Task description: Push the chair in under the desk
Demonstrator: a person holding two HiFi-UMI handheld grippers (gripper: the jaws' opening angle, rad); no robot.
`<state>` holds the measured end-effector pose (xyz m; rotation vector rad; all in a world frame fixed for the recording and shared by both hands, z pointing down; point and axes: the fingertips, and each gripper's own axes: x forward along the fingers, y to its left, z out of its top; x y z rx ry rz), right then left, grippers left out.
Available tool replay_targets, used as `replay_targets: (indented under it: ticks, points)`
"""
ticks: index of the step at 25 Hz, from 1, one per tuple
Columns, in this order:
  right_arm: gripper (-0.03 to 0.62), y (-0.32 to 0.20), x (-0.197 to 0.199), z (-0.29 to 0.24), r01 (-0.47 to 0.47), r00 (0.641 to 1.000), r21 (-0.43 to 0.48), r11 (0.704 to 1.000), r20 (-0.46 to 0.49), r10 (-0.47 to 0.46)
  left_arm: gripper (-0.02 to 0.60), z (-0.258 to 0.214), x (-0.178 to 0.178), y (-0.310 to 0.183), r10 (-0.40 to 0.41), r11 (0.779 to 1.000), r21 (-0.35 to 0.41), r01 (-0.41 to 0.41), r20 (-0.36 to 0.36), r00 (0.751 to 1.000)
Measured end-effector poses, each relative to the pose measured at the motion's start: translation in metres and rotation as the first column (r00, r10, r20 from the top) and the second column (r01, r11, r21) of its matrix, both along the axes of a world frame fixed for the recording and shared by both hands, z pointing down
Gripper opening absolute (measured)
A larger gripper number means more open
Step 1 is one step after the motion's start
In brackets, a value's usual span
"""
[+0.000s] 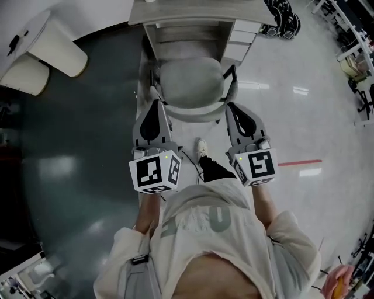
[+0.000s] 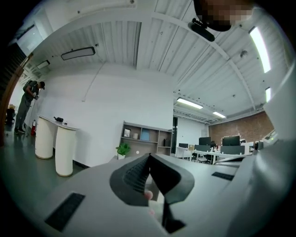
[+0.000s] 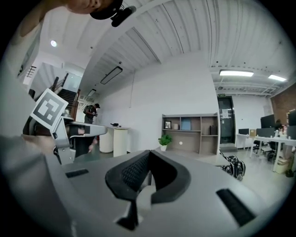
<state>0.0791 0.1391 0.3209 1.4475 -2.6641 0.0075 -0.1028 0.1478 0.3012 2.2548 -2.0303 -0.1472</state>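
Pushing looks like the step in hand: my left gripper point(image 1: 156, 105) and right gripper point(image 1: 229, 107), both pinched shut on nothing, meet the back of the grey padded office chair point(image 1: 191, 84) at twelve o'clock, partly under the pale wooden desk surface point(image 1: 175, 13). Next, I judge, comes an even, straight shove toward twelve.

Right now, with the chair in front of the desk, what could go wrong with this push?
The armrest on the drawer side sits close to the desk's drawer unit, so it may catch there. The left tongs and right tongs are shut and seem to press only the rounded backrest rim; they might slide off. The person's shoe is right behind the chair and could get bumped.
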Motion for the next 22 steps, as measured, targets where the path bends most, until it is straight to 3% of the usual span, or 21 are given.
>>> replay_targets:
  ticks: [5,12,18,22]
  points:
    - [0.015,-0.088,-0.015,-0.012,0.121,0.992,0.026,0.992,-0.035,-0.120,0.012,-0.036,0.007,-0.091,-0.049,0.995,0.084,0.047,0.032,0.998]
    - [0.015,-0.134,-0.032,-0.012,0.258,0.966,-0.001,0.966,0.021,-0.258,0.012,-0.034,0.003,-0.140,-0.080,0.995,0.072,0.076,0.054,0.995]
    - [0.015,-0.151,-0.029,-0.014,0.212,0.977,-0.001,0.977,0.028,-0.212,0.012,-0.024,0.004,-0.161,-0.021,0.998,0.065,0.016,0.071,0.997]
    - [0.015,-0.150,-0.026,-0.008,0.205,0.979,-0.027,0.978,-0.007,-0.205,0.012,-0.006,0.010,-0.168,0.036,0.999,0.000,-0.036,0.077,0.996]
